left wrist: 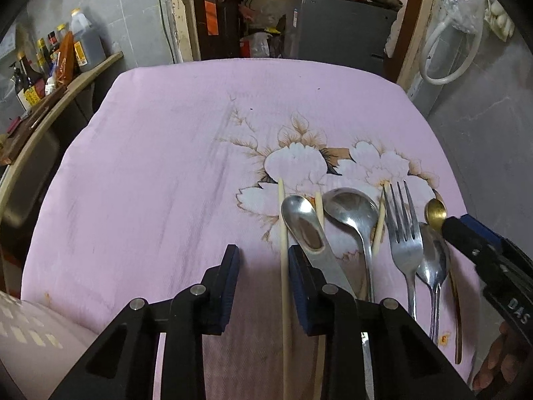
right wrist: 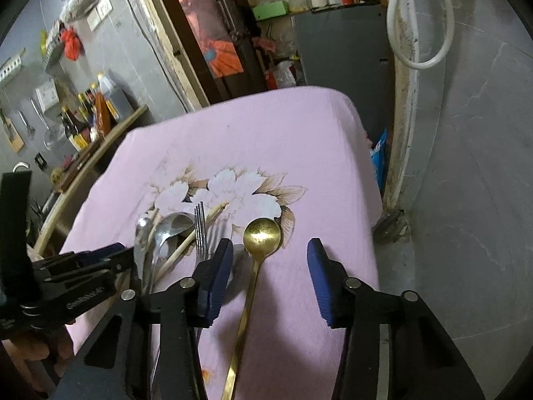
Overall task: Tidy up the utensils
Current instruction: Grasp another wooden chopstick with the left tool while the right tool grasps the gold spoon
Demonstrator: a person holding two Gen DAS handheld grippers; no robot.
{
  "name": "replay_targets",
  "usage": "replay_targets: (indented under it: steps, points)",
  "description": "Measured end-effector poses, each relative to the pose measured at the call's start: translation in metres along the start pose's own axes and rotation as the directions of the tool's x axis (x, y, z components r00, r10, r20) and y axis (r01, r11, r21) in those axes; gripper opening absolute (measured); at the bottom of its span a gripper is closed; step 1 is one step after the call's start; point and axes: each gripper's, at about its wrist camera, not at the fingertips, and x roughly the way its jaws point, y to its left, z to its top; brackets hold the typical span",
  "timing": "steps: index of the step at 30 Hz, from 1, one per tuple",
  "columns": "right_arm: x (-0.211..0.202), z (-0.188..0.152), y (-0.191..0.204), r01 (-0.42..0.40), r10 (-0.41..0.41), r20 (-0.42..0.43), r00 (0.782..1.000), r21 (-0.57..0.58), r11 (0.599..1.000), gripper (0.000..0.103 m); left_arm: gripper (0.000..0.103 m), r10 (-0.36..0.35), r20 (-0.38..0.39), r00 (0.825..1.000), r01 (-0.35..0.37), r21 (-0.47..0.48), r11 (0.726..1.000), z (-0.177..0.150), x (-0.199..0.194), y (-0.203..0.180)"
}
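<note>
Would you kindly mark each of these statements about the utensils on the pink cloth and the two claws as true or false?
1. A gold spoon lies between the fingers of the right claw. True.
2. The right claw has lifted the gold spoon clear of the cloth. False: the spoon lies on the pink cloth, and the pads do not press on it.
3. A chopstick runs between the fingers of the left claw. True.
4. The fork lies with its tines pointing at the camera. False: its tines point away, toward the flower print.
5. The utensils stand in a cup. False: they lie flat on the cloth.
</note>
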Motion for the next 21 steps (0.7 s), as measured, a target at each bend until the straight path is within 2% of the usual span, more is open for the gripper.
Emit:
replay_targets:
  steps: [7,13,14,15,18,21]
  points:
    - [0.015,0.007,0.011,0.027,-0.029,-0.043,0.999,-0.034,0.999,0.038,0.025,-0.004,-0.012,1.000,0.004,0.030,1.000,0.003,0.001,0.000]
    - [0.020,0.011,0.021,0.099,-0.101,-0.065,0.993,-0.043,0.994,0.034,0.007,-0.025,-0.029,0.999,0.027,0.069,0.997,0.005,0.001,-0.007]
    - [0.021,0.012,0.022,0.107,-0.110,-0.071,0.991,-0.047,0.993,0.030,0.005,-0.030,-0.039,0.999,0.032,0.071,0.997,0.006,0.001,-0.007]
    - [0.021,0.013,0.023,0.107,-0.110,-0.075,0.991,-0.046,0.993,0.025,0.005,-0.036,-0.047,0.998,0.039,0.061,0.997,0.007,0.001,-0.006]
    - [0.021,0.015,0.021,0.093,-0.095,-0.082,0.992,-0.023,0.995,0.025,0.005,-0.088,-0.054,0.995,0.087,-0.005,0.996,0.005,-0.002,0.003]
    - [0.014,0.013,0.012,0.036,-0.035,-0.070,0.997,0.025,0.999,0.025,0.005,-0.119,-0.022,0.993,0.118,-0.031,0.993,0.001,-0.012,0.008]
